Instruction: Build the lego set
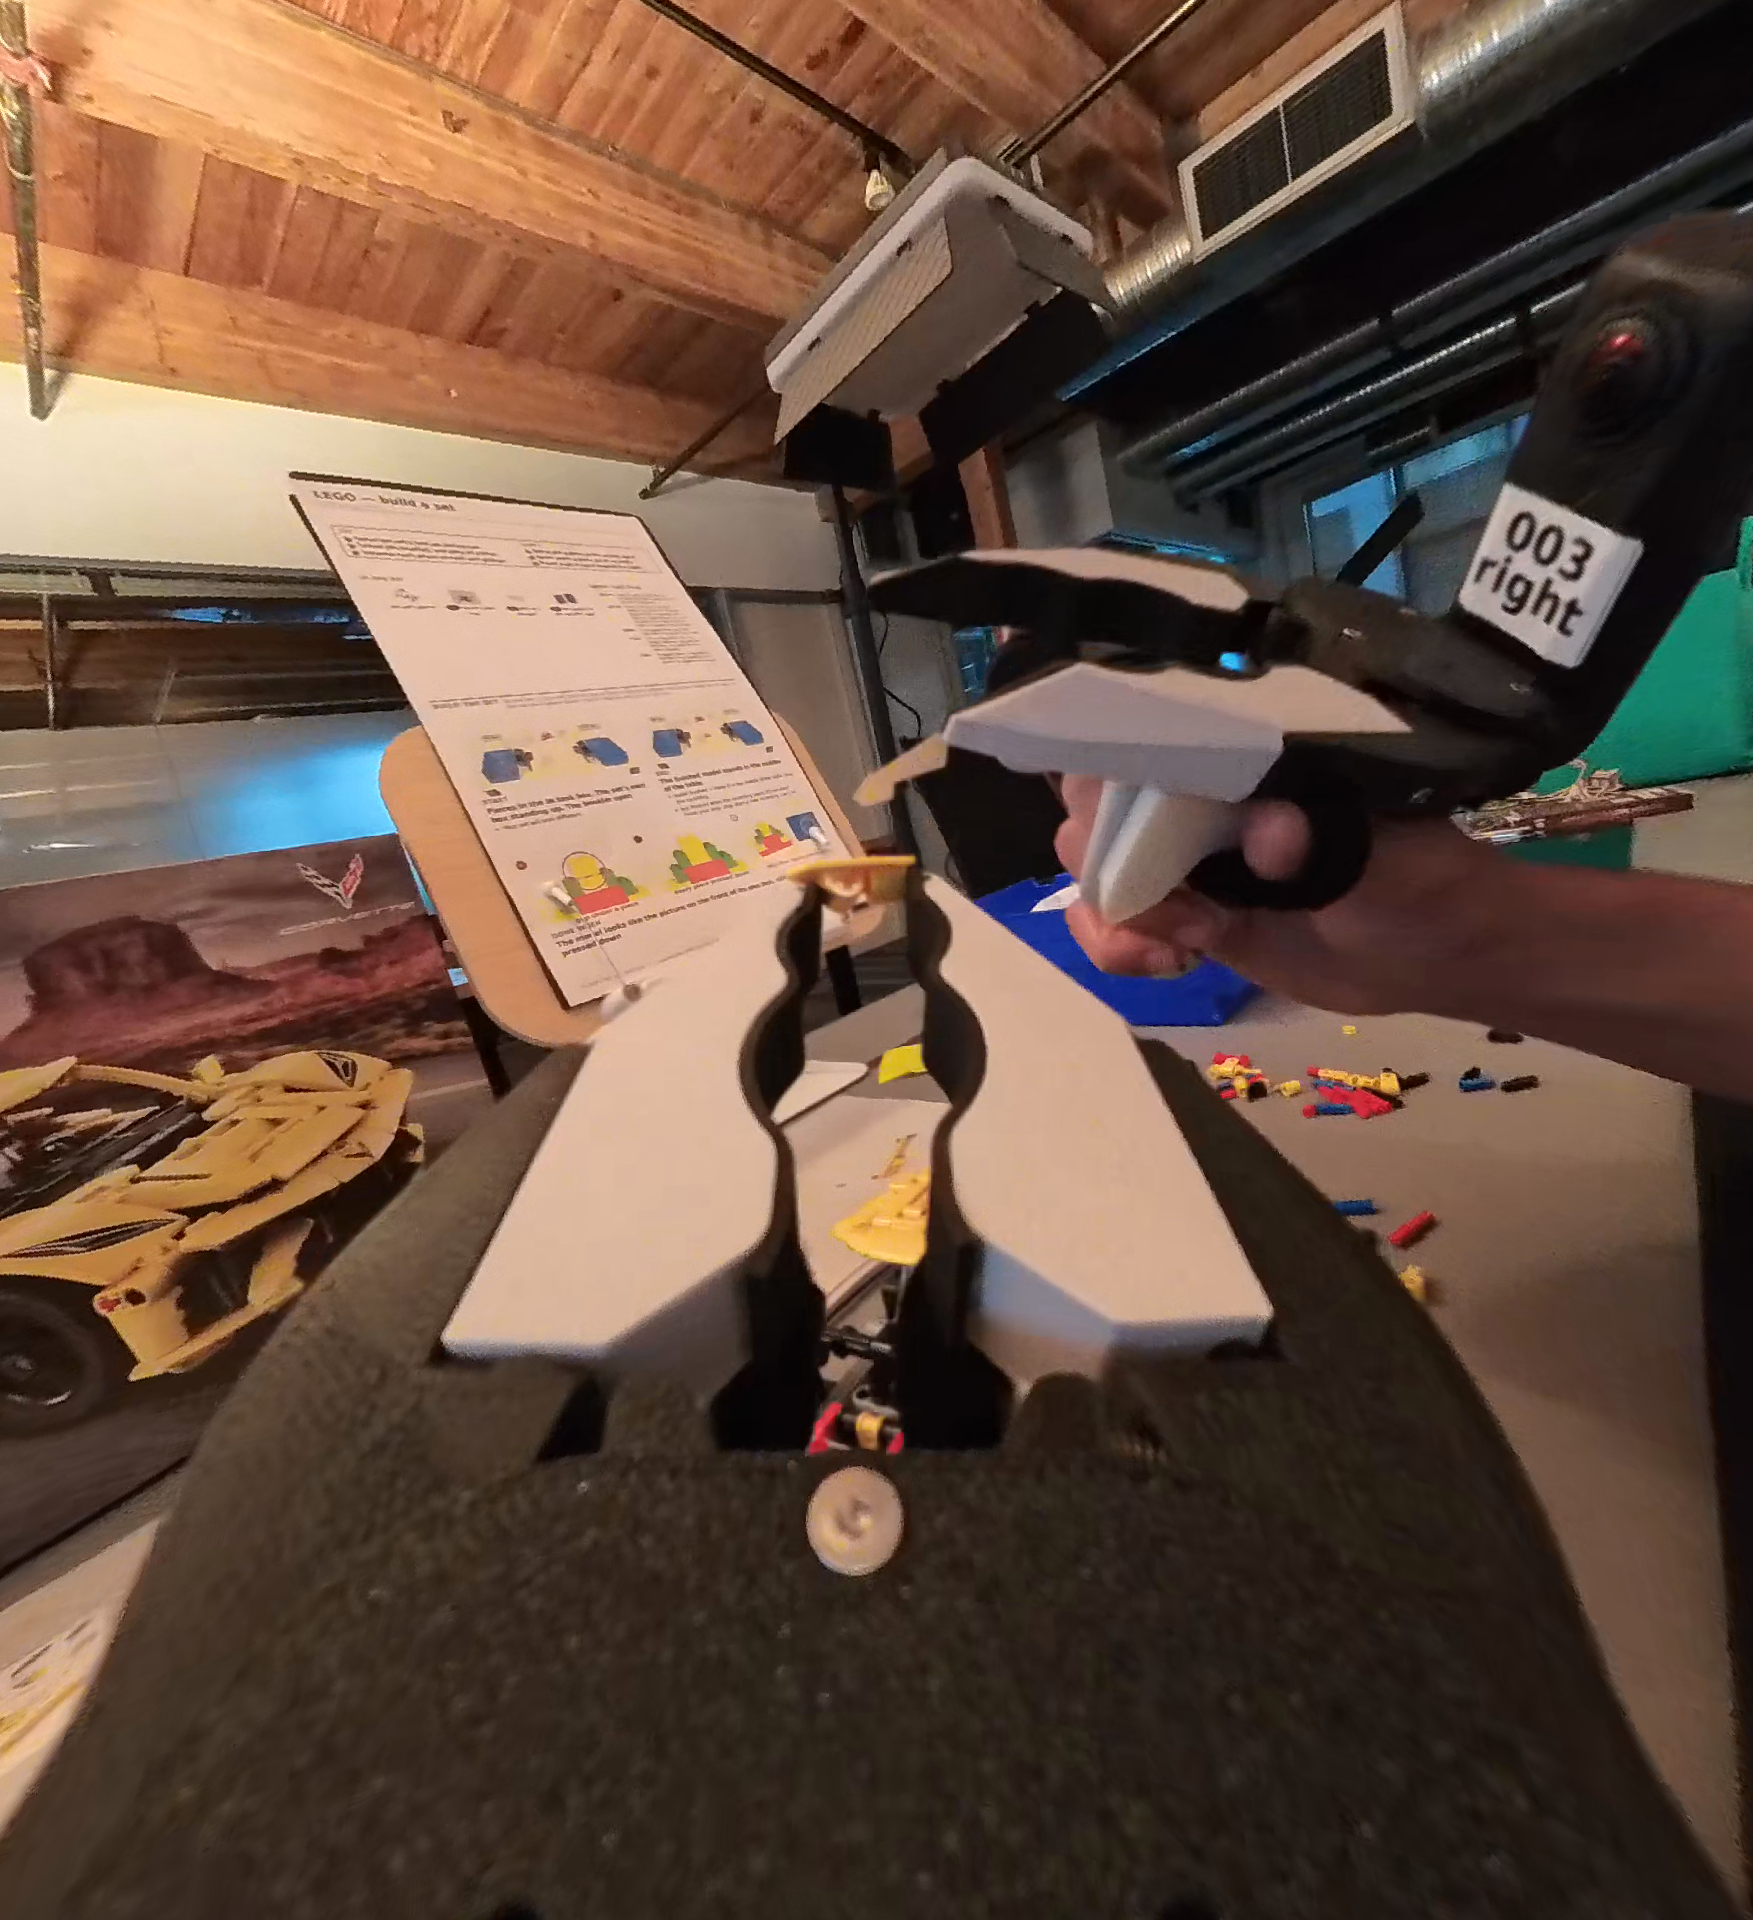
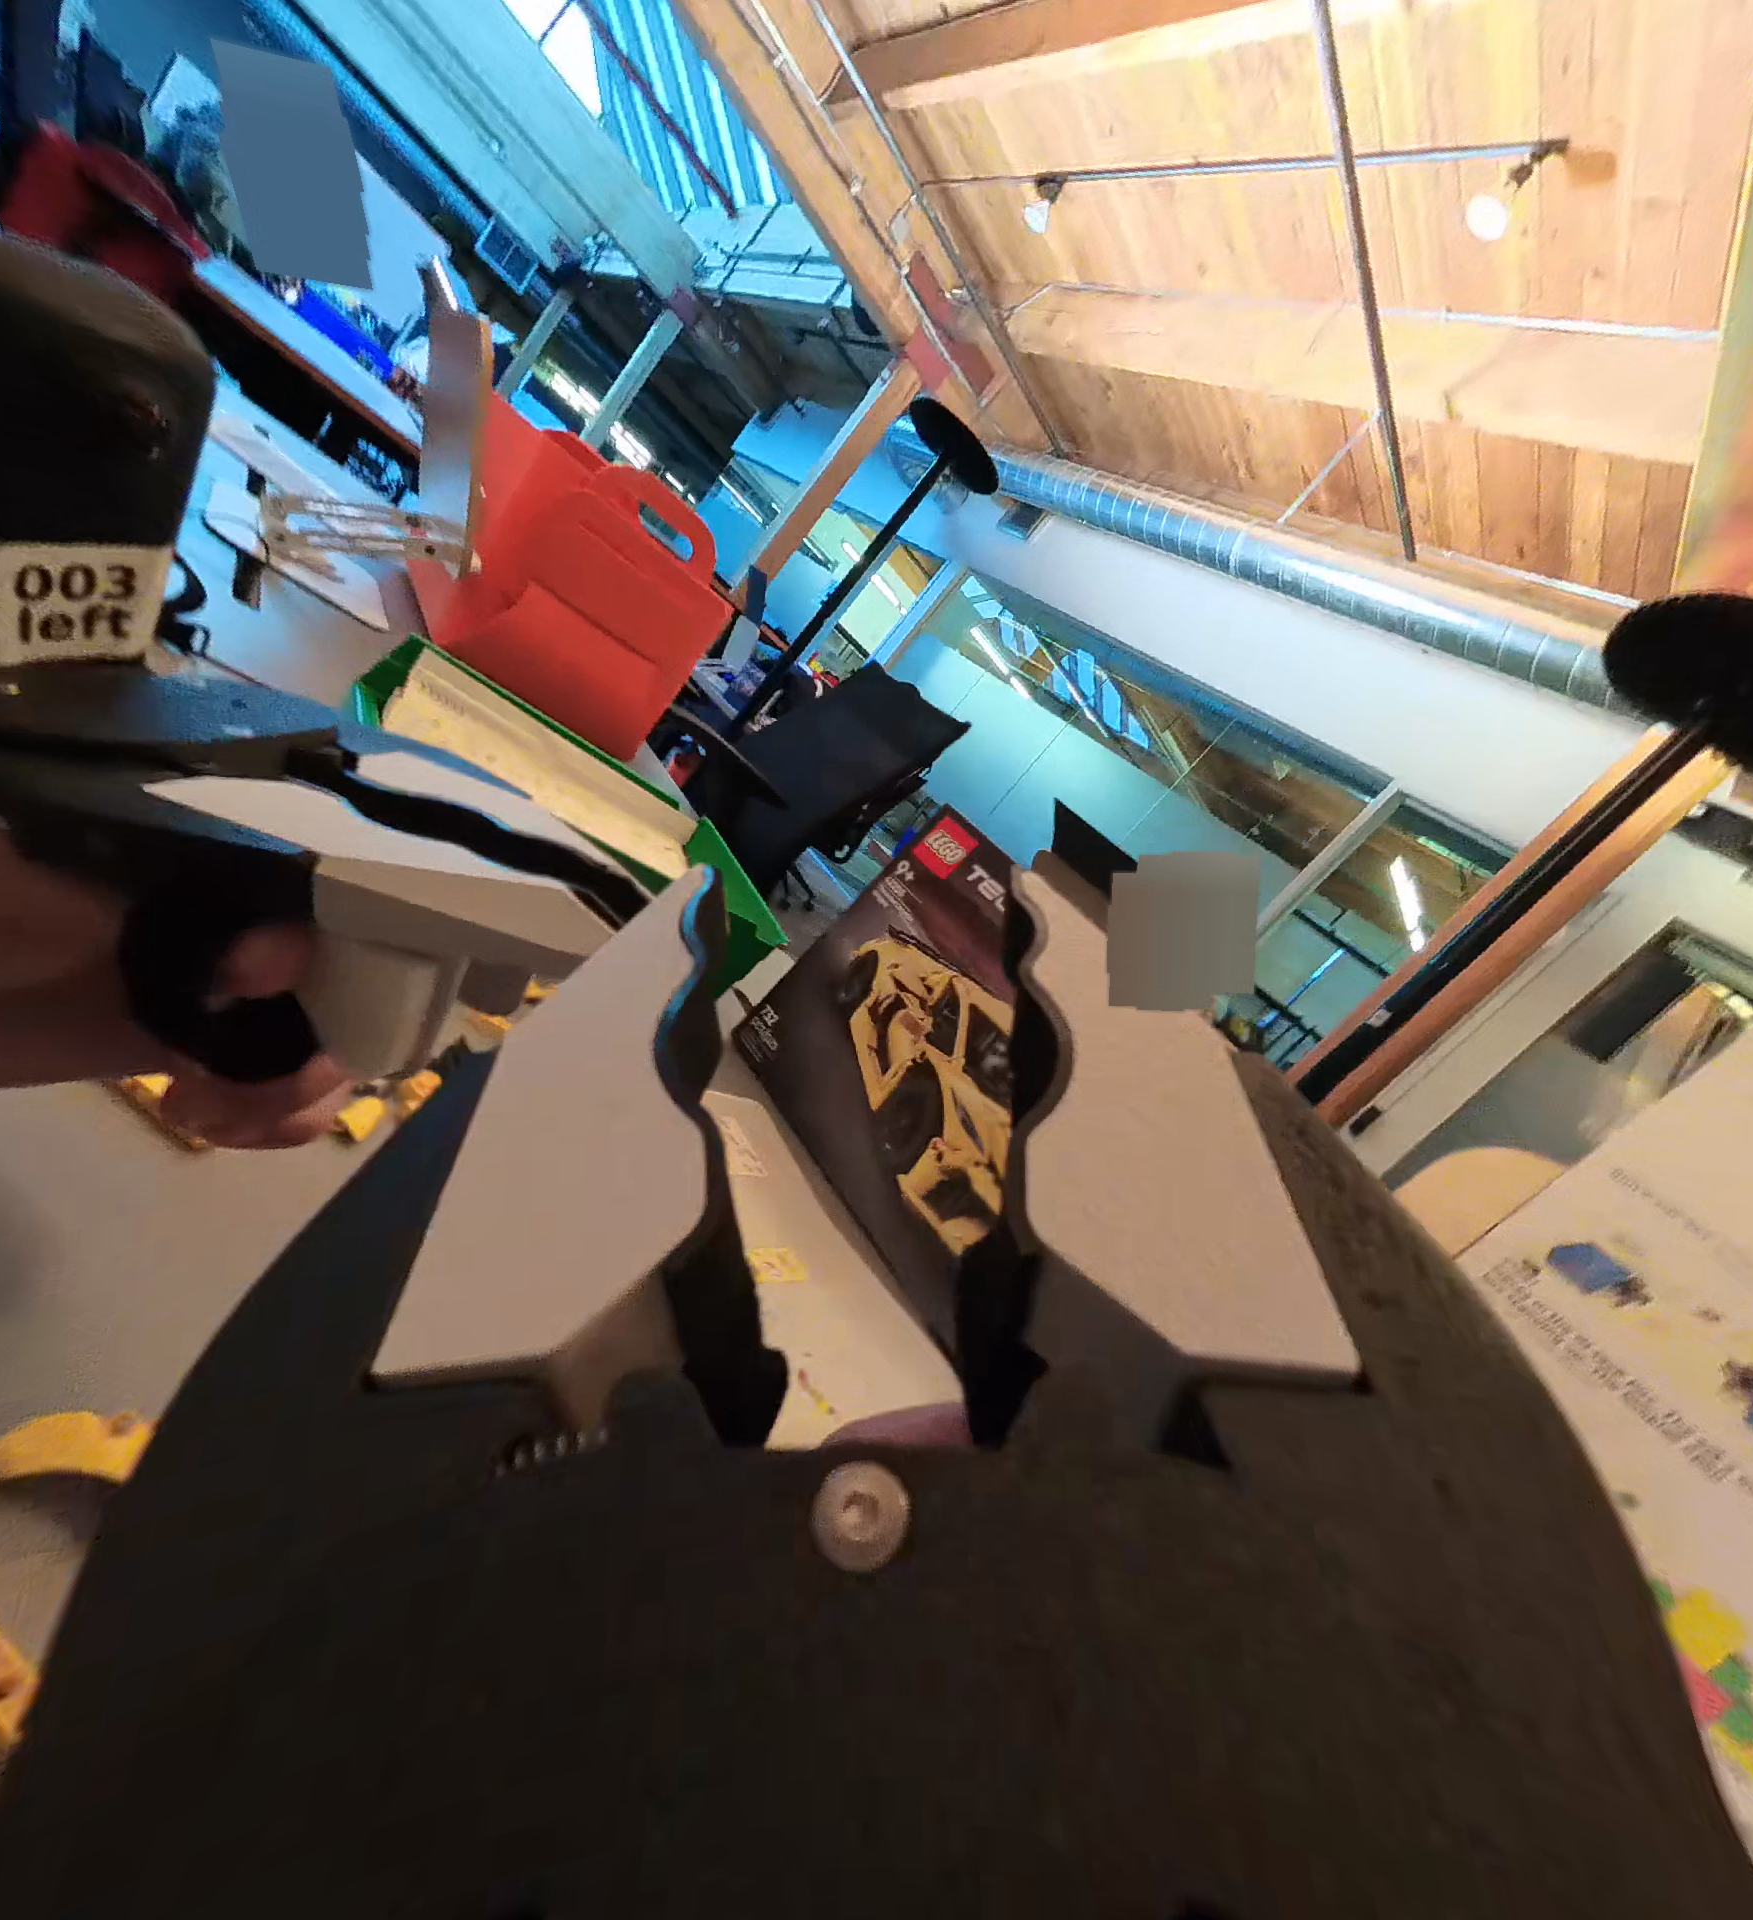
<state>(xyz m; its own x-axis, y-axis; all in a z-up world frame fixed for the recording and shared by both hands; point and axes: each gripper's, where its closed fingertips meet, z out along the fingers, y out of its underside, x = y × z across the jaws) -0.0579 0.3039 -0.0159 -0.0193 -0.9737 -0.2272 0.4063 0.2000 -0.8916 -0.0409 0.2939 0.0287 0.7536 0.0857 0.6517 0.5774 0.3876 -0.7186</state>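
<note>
Left gripper (image 1: 856, 883) jaws pinch yellow piece (image 1: 856, 876) by its edge.

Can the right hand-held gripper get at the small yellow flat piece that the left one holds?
Probably yes. The right hand-held gripper is open, empty, and close above the small yellow flat piece pinched by the left hand-held gripper; nothing lies between.

Black grippers, wavy-edged grey fingers (image 1: 1059, 1143)

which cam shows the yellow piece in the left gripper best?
Left wrist view: the yellow piece sits pinched at the left gripper fingertips, unobstructed. Right wrist view shows that gripper only from the side; its tips and the piece are hidden behind the right gripper.
</note>
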